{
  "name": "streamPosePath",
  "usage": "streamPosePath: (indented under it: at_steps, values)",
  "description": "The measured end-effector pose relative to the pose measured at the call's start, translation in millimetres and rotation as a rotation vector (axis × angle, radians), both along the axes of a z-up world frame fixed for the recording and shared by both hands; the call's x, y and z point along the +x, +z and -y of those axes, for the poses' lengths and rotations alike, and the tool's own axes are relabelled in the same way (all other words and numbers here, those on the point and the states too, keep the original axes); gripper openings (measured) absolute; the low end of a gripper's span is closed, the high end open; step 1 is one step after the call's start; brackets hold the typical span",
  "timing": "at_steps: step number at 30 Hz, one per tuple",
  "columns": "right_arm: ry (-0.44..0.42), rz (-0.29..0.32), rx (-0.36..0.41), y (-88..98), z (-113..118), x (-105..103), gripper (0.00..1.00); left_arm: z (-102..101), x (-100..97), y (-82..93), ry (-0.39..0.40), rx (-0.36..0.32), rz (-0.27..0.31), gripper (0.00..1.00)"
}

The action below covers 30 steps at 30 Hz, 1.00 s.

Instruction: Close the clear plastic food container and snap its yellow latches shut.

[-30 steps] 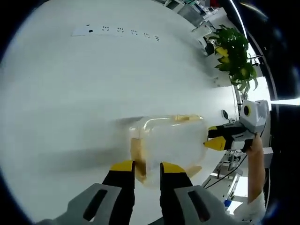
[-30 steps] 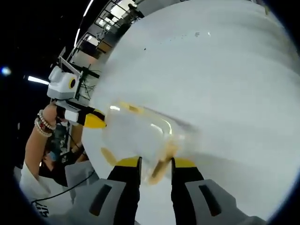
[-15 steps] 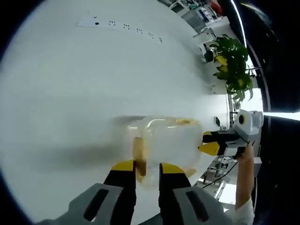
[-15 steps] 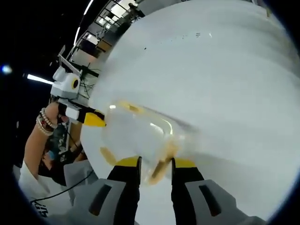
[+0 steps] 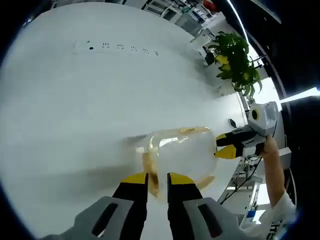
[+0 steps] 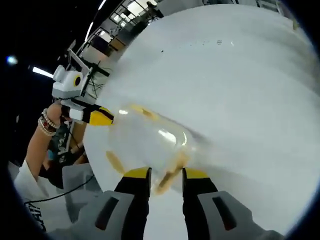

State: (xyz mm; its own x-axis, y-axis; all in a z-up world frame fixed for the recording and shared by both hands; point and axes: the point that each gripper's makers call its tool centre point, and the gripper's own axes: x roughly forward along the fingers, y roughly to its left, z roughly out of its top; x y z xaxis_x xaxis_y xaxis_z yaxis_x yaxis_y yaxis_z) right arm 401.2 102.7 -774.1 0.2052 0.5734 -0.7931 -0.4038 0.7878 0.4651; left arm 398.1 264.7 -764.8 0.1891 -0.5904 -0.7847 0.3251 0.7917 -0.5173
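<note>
On white table (image 5: 75, 100), container (image 5: 182, 152) blurred, latches indistinct

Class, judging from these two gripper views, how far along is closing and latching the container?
Done: lid sits on the container. In hand: left gripper and right gripper each straddle a yellow latch at opposite ends. Left: confirming the latches are snapped; blur hides that.
</note>
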Motion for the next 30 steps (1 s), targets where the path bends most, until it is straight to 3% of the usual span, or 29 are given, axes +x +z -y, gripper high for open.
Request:
streamPosePath:
  at_steps: [4,7,10,12,17,22,30]
  values:
    - [-0.027,0.098,-0.008,26.5,8.1,17.7,0.24,5.2,4.8,24.2,-0.006,-0.091,0.114,0.25]
    - [-0.023,0.16,0.052,45.7,-4.7,26.2,0.2,13.0,3.9,37.6,-0.017,-0.166,0.192,0.22]
    - [-0.01,0.165,0.118,51.1,-23.8,25.6,0.12,25.0,-4.7,38.1,0.004,-0.22,0.188,0.2]
    - [-0.002,0.161,0.135,46.8,-33.4,23.8,0.06,39.3,-12.1,39.4,-0.022,-0.273,0.218,0.14]
    - [0.062,0.126,0.12,23.9,-58.9,16.2,0.02,58.6,-20.9,22.6,-0.038,-0.27,0.232,0.01]
    - [0.092,0.133,0.116,19.8,-72.5,19.9,0.0,62.8,-17.3,4.2,-0.064,-0.232,0.219,0.0]
    - [0.095,0.148,0.084,14.3,-73.8,29.5,0.0,65.7,-24.5,1.9,-0.108,-0.246,0.191,0.0]
